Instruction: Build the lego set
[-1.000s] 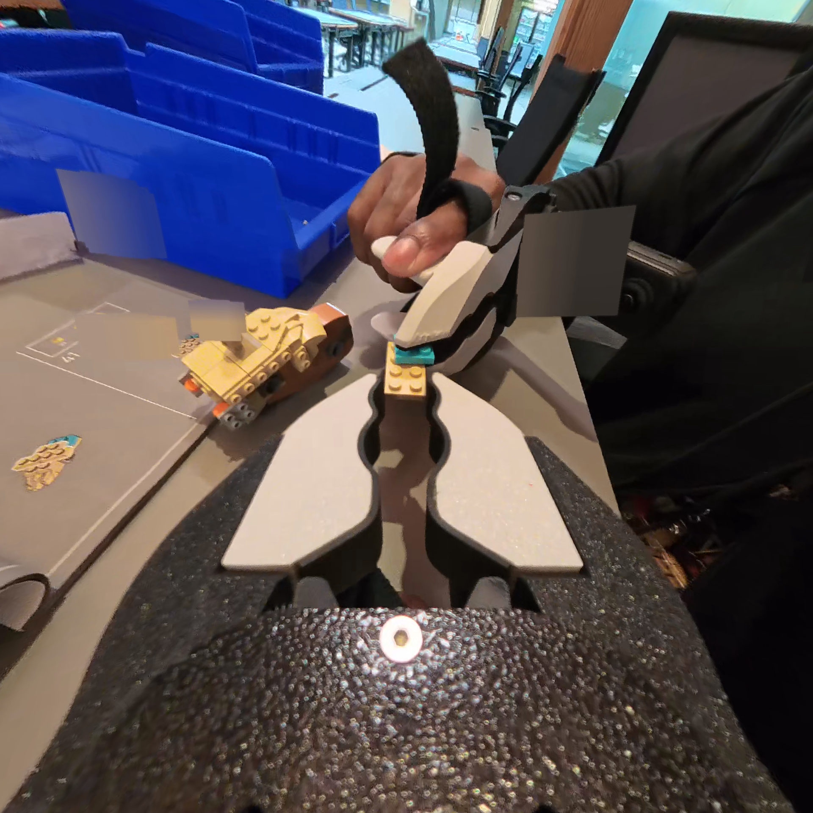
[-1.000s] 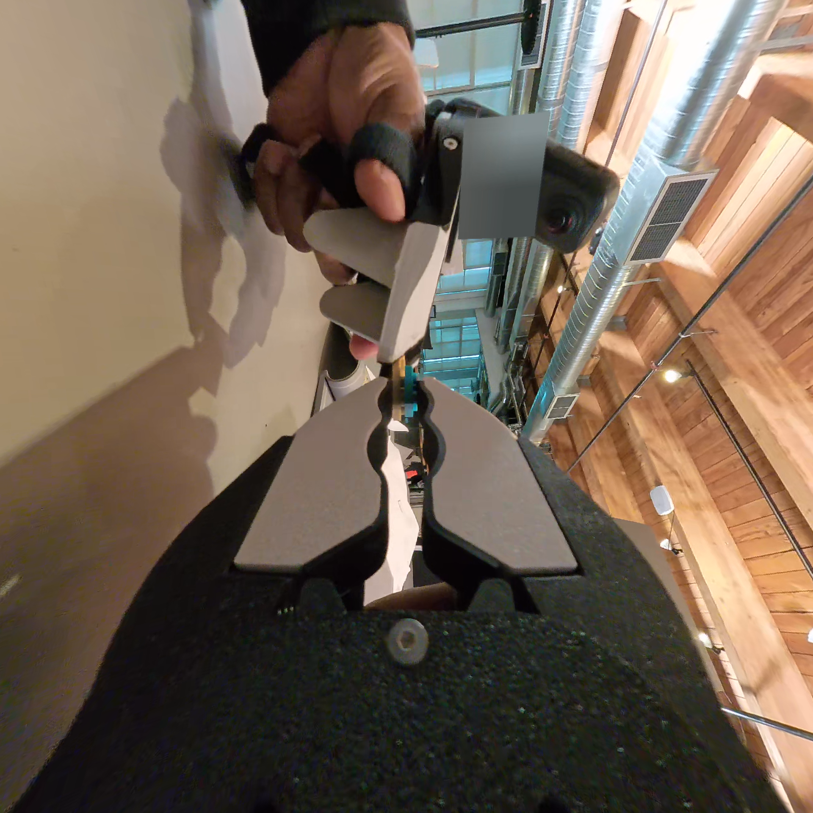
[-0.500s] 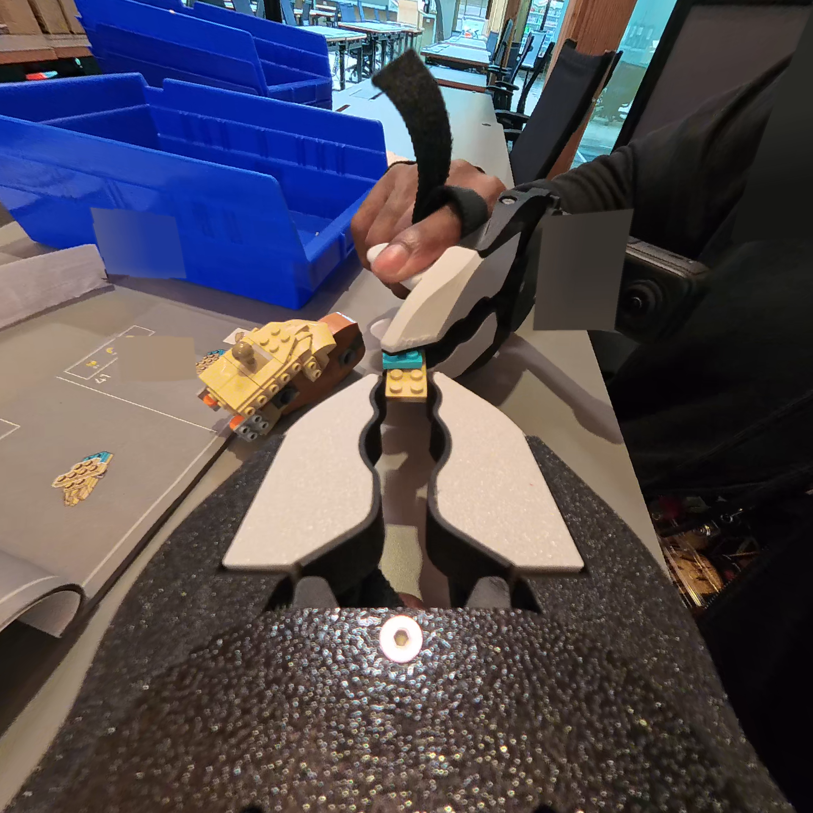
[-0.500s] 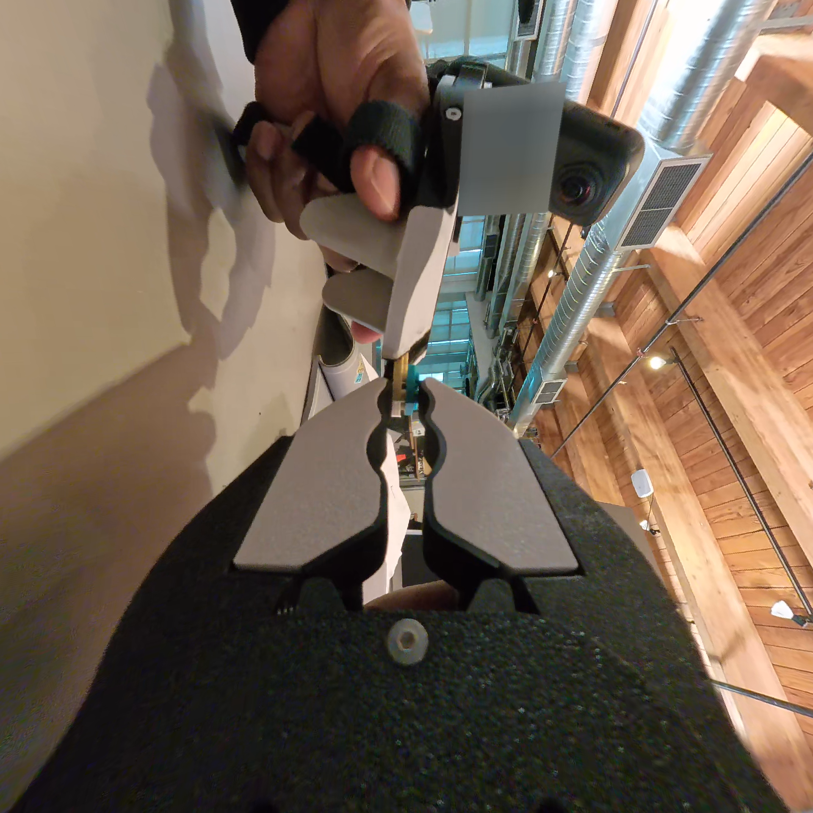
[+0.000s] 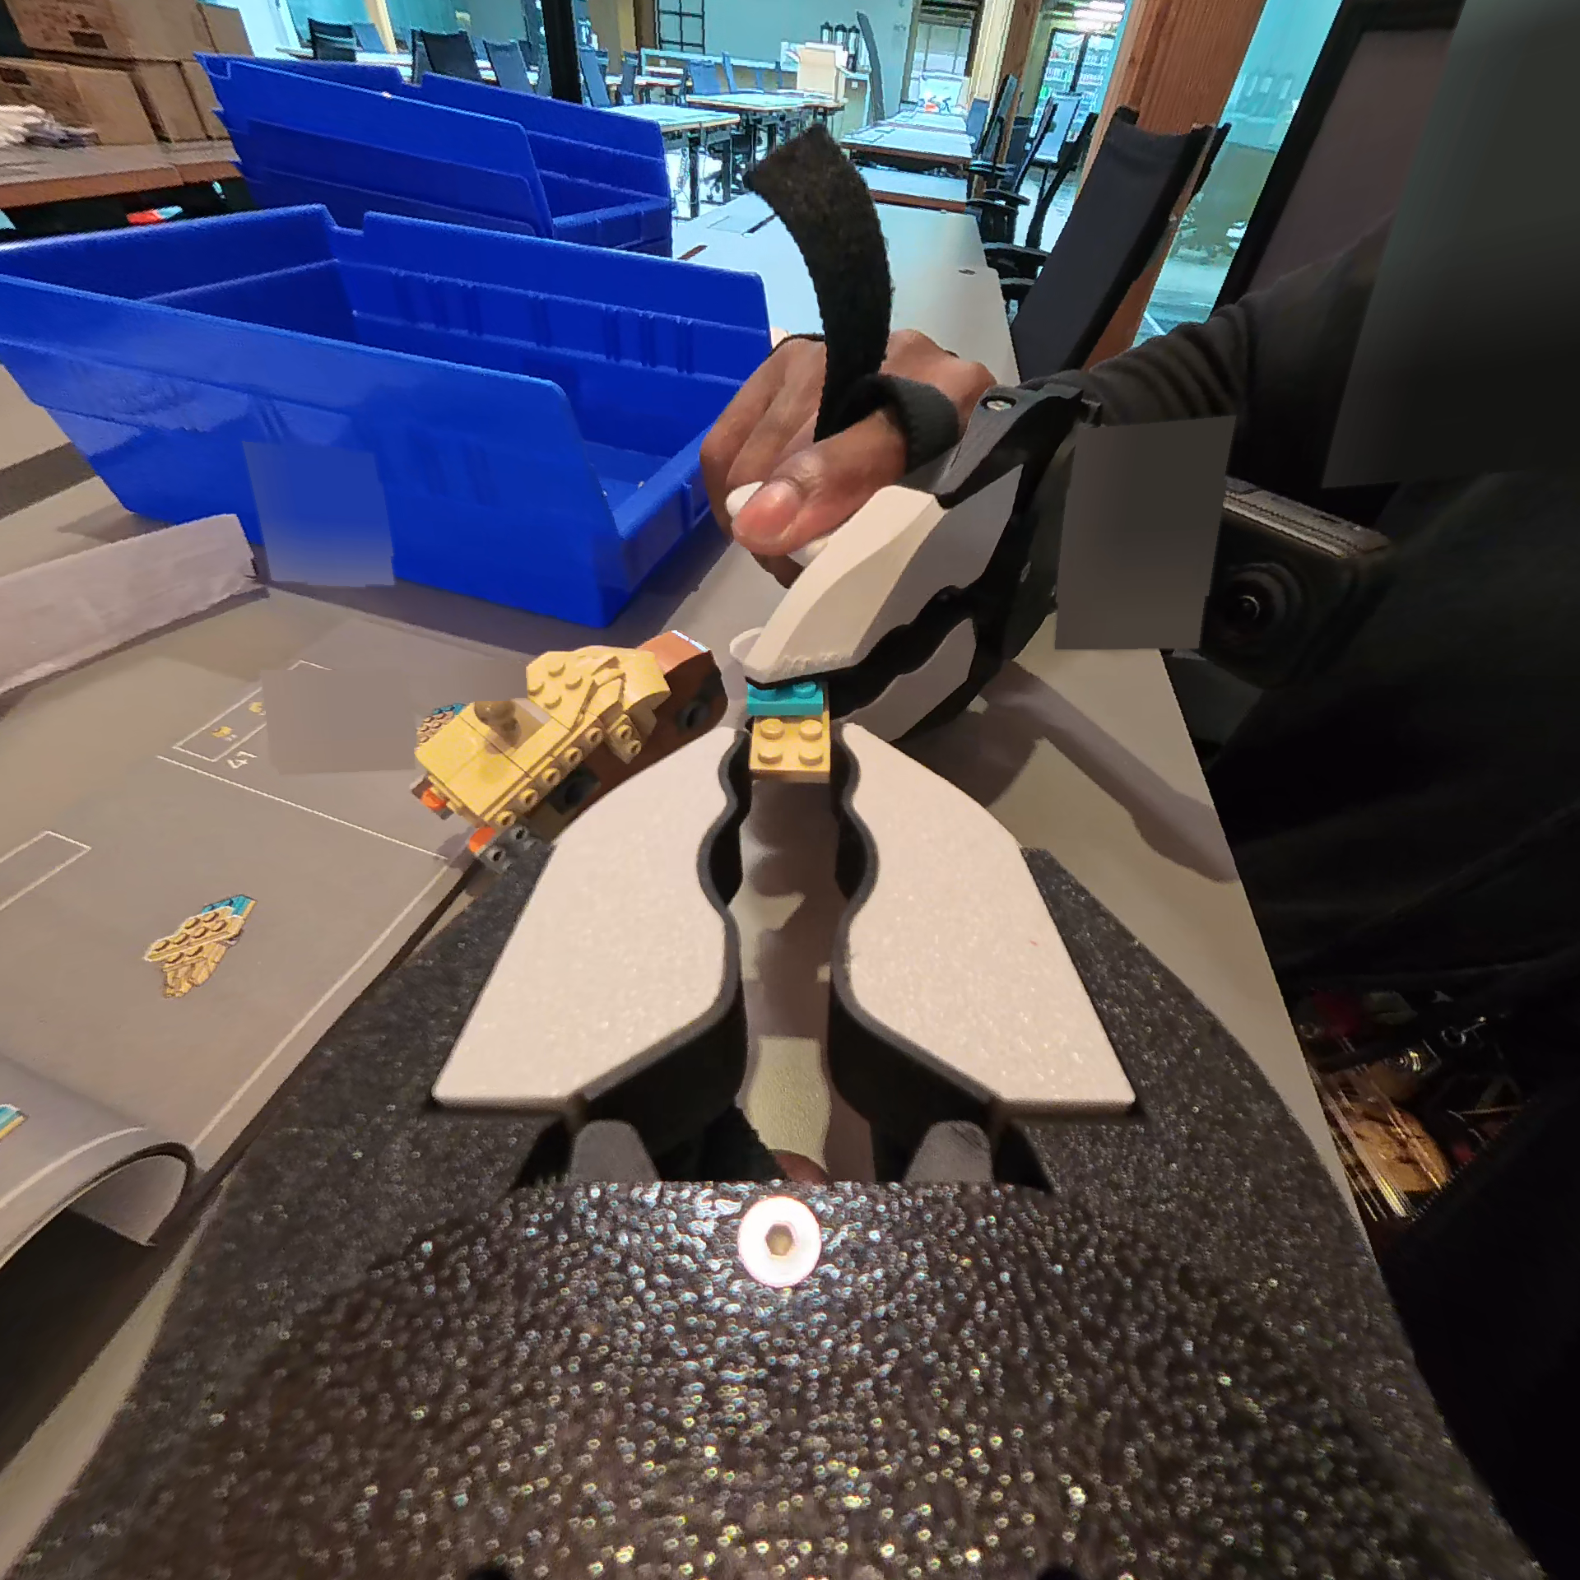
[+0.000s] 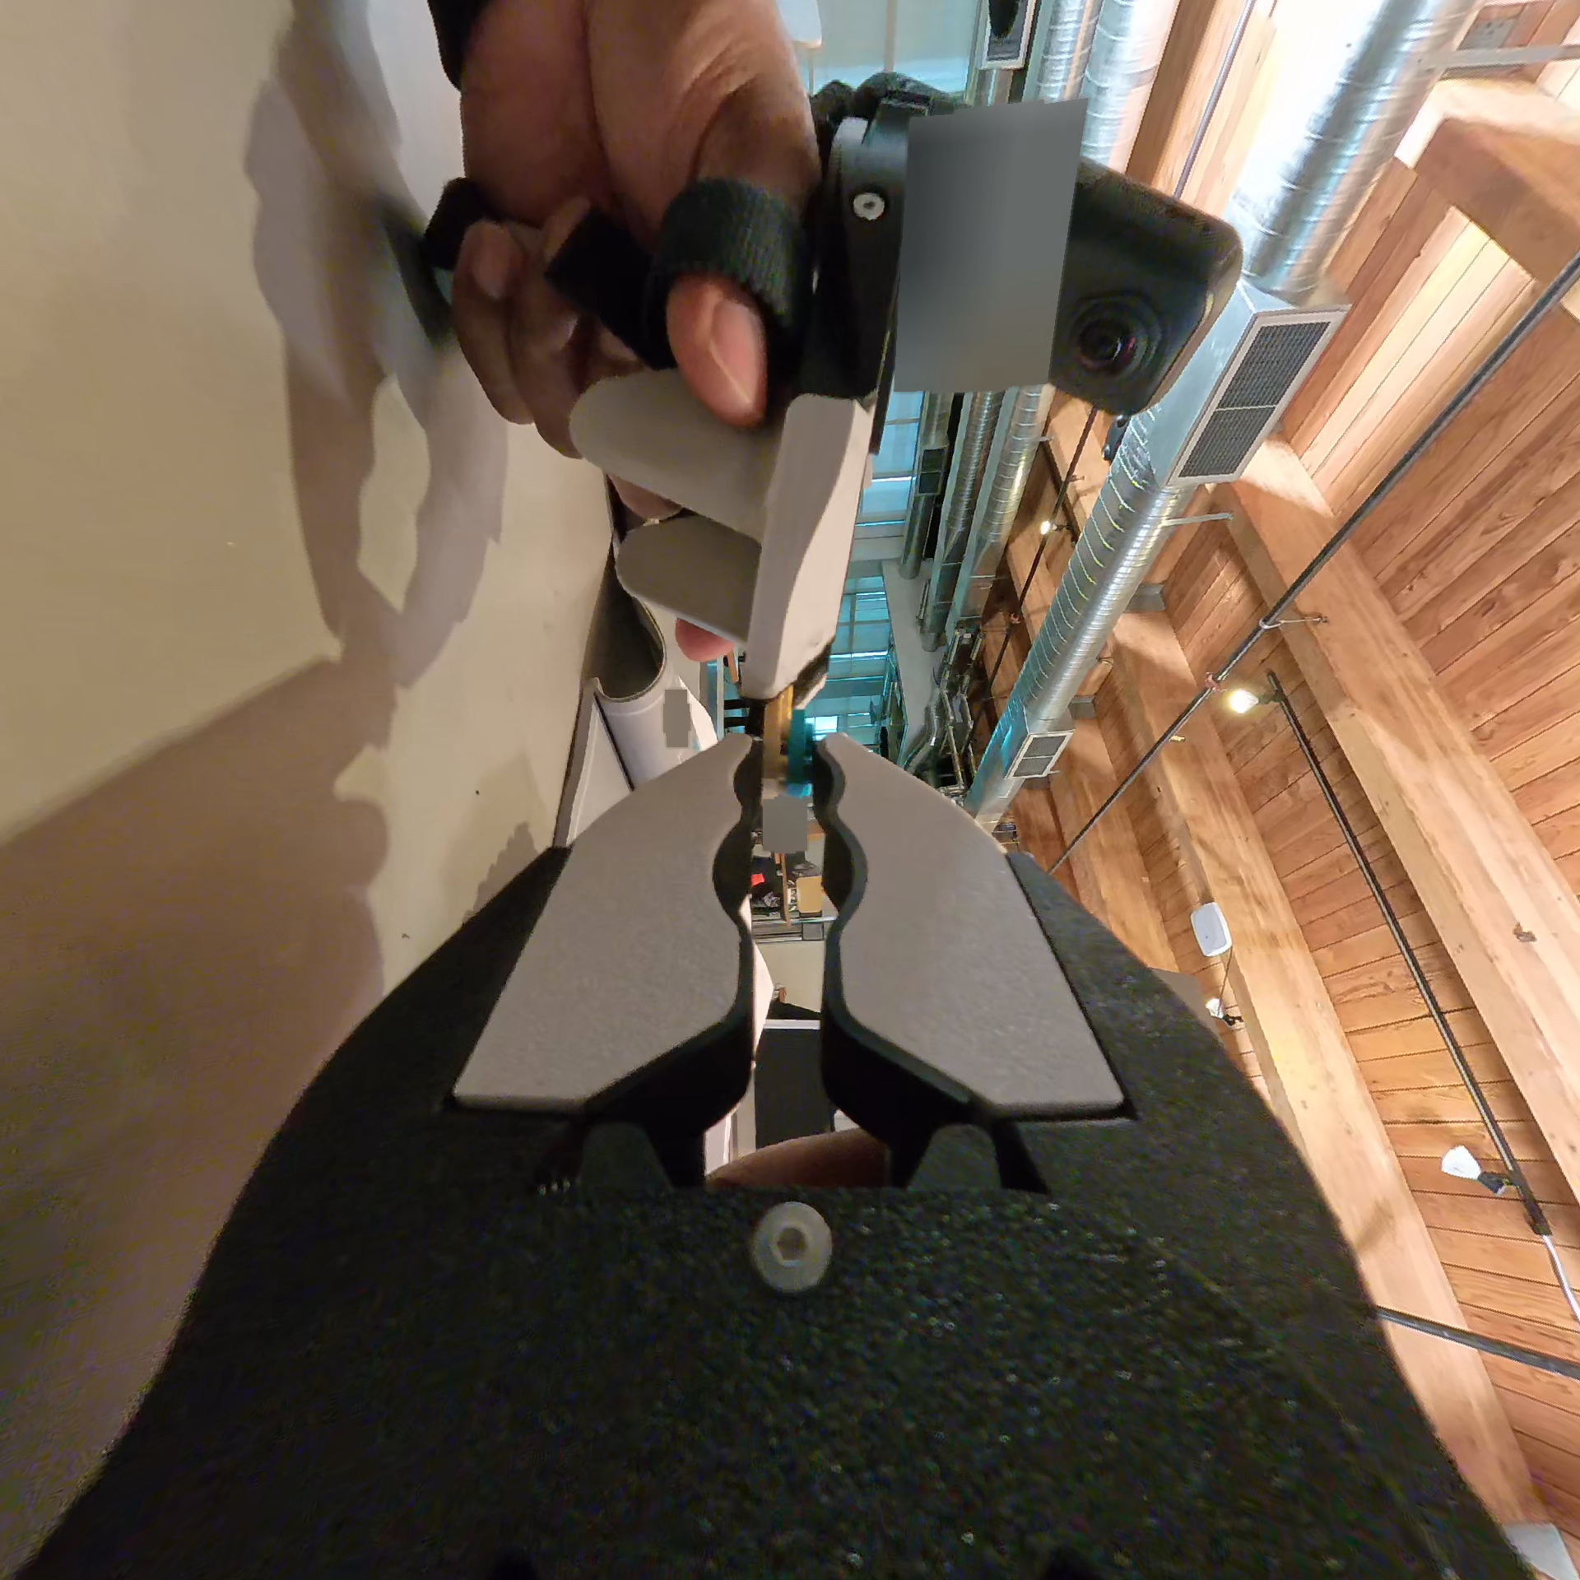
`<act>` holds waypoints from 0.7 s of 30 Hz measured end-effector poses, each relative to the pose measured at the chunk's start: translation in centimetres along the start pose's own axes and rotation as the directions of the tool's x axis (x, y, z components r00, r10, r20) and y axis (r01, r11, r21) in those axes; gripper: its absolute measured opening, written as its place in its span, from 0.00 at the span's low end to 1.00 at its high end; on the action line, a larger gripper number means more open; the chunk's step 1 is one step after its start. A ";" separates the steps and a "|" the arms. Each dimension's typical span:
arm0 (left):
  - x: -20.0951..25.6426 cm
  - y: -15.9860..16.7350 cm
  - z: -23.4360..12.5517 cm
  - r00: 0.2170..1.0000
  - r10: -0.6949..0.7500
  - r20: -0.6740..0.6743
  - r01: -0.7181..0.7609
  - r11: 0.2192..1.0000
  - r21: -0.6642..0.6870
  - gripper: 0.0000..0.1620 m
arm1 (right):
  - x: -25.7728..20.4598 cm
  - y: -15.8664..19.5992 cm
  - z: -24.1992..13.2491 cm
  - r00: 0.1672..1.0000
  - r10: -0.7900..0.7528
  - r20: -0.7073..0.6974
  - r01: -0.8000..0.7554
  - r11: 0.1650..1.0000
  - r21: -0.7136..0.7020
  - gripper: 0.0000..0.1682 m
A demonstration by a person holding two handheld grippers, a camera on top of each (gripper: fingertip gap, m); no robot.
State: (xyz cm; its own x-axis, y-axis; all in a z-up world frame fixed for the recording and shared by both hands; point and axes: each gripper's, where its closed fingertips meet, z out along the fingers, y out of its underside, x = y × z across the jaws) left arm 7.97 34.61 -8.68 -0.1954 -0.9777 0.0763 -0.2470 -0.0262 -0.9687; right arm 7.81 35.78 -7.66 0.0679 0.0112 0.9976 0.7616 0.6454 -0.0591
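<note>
Both grippers unmoved | tan plate (image 5: 791,746) in left gripper (image 5: 788,752) | teal plate (image 5: 785,699) in right gripper (image 6: 785,752)

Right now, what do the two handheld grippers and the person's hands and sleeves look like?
Both grippers, left gripper and right gripper, look alike: a black pebbled body with a silver screw, two flat pale-grey fingers with wavy black-lined inner edges, and a black camera mounted on each. A black strap wraps the hand. The sleeve is black.

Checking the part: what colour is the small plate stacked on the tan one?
Teal, clearest in the left wrist view.
</note>
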 end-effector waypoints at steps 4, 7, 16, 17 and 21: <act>0.0 -0.1 0.1 1.000 0.004 0.003 -0.004 1.000 0.006 0.10 | 0.1 0.0 -0.1 1.000 -0.003 -0.003 0.003 1.000 0.002 0.06; 0.0 -0.2 0.1 1.000 0.006 0.004 -0.006 1.000 0.011 0.10 | 0.2 0.0 -0.1 1.000 -0.001 -0.004 0.001 1.000 0.004 0.06; 0.2 -0.2 0.2 1.000 0.007 -0.006 -0.007 1.000 0.013 0.10 | 0.2 -0.1 -0.3 0.999 0.027 0.029 -0.027 0.999 0.018 0.06; 0.3 -0.3 0.2 1.000 0.004 -0.009 -0.004 1.000 0.015 0.10 | 0.3 -0.1 -0.3 0.999 0.030 0.030 -0.030 0.999 0.020 0.06; 0.1 -0.2 0.3 1.000 0.002 -0.001 -0.002 1.000 0.011 0.10 | 0.2 0.0 -0.3 0.999 0.015 0.040 -0.015 1.000 0.005 0.06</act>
State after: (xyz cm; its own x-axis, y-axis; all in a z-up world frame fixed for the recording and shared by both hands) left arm 8.30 34.41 -8.51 -0.1969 -0.9776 0.0749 -0.2366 -0.0268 -0.9712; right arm 8.03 35.57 -7.47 0.0530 0.0515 0.9973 0.7570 0.6493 -0.0737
